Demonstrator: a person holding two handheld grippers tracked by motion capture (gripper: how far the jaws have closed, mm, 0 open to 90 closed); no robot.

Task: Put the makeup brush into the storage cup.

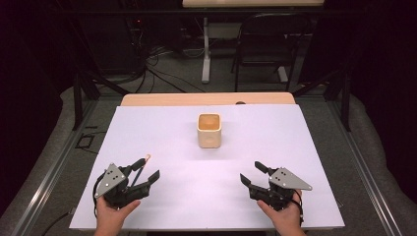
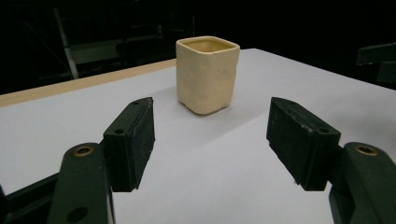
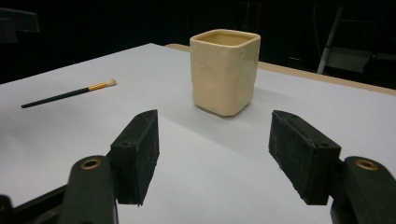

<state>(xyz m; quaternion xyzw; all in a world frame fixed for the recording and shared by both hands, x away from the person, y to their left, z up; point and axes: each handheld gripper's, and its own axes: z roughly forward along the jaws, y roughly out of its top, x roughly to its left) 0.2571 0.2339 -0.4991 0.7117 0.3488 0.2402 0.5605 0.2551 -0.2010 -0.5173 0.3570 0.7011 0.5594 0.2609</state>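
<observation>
While both hands rested near the front edge of the white table (image 1: 162, 132), the left gripper (image 1: 145, 173) and the right gripper (image 1: 252, 173) had their jaws wide apart, holding nothing. The cup (image 1: 209, 130) stood upright mid-table, well apart from both. The brush (image 3: 70, 94) lay just beside the left gripper.

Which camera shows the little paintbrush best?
The right gripper view: the thin black-handled paintbrush with its gold band and pale tip lies fully visible on the white sheet. In the high view it is partly hidden behind the left claw.
</observation>
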